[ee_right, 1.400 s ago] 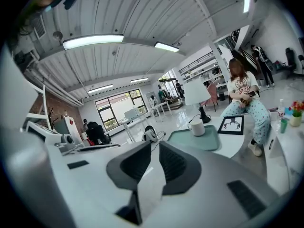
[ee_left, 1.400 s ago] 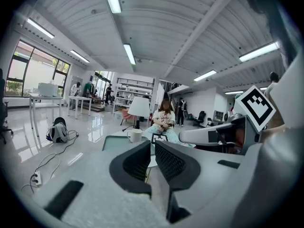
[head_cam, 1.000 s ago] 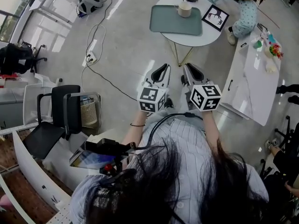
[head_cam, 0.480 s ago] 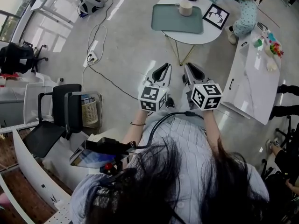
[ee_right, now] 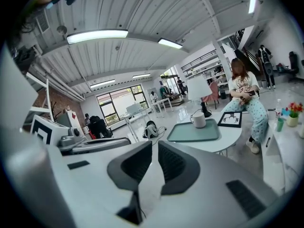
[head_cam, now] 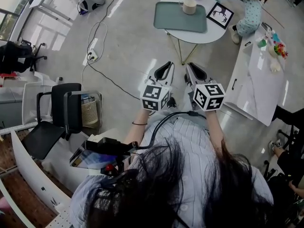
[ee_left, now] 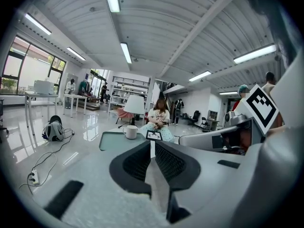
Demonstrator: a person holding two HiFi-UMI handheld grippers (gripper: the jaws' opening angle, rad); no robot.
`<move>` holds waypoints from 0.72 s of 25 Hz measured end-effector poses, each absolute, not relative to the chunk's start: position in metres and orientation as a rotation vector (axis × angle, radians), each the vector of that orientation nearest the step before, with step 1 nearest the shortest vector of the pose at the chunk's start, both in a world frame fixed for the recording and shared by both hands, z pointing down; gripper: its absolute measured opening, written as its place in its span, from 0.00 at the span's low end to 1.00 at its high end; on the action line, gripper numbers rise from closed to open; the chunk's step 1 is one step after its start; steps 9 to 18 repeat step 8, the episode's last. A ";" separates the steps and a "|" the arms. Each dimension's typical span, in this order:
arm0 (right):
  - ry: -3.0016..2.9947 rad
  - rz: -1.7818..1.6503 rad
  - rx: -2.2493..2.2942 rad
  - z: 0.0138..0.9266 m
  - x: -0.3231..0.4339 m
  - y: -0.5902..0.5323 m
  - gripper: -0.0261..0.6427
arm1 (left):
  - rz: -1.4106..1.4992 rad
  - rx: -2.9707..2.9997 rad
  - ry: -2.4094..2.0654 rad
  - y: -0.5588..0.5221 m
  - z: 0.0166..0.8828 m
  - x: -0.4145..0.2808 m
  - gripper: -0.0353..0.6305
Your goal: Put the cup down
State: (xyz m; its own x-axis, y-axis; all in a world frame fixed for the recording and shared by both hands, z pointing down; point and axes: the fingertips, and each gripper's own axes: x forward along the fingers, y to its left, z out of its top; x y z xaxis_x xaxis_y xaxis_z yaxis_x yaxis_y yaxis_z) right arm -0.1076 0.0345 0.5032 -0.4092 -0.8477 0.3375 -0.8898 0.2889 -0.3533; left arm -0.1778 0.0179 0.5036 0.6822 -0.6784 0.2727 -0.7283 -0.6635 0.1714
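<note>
The white ceramic cup (head_cam: 189, 6) is set on the green rectangular tray (head_cam: 176, 20); placement is judged complete. Left gripper (head_cam: 164, 71) and right gripper (head_cam: 195, 71) are clenched empty; nothing further is required.

The cream cup (head_cam: 189, 5) is set upright at the 1 o'clock corner of a green tray (head_cam: 175, 19), handle turned toward 9 o'clock.

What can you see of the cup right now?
The cup is a plain cream mug, seemingly ceramic, with one loop handle. It stands upright, already set down, on the far right corner of the grey-green tray, which lies on the round white table. Only the tray touches it. Whether anything is inside cannot be seen.
</note>
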 end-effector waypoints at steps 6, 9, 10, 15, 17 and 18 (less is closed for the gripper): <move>-2.450 0.750 1.644 0.502 -0.110 0.029 0.13 | 0.249 2.623 -1.128 0.011 0.500 -0.179 0.11; -2.449 0.746 1.643 0.501 -0.108 0.026 0.13 | 0.247 2.622 -1.127 0.008 0.500 -0.177 0.11; -2.449 0.746 1.643 0.501 -0.108 0.026 0.13 | 0.247 2.622 -1.127 0.008 0.500 -0.177 0.11; -2.449 0.746 1.643 0.501 -0.108 0.026 0.13 | 0.247 2.622 -1.127 0.008 0.500 -0.177 0.11; -2.449 0.746 1.643 0.501 -0.108 0.026 0.13 | 0.247 2.622 -1.127 0.008 0.500 -0.177 0.11; -2.449 0.746 1.643 0.501 -0.108 0.026 0.13 | 0.247 2.622 -1.127 0.008 0.500 -0.177 0.11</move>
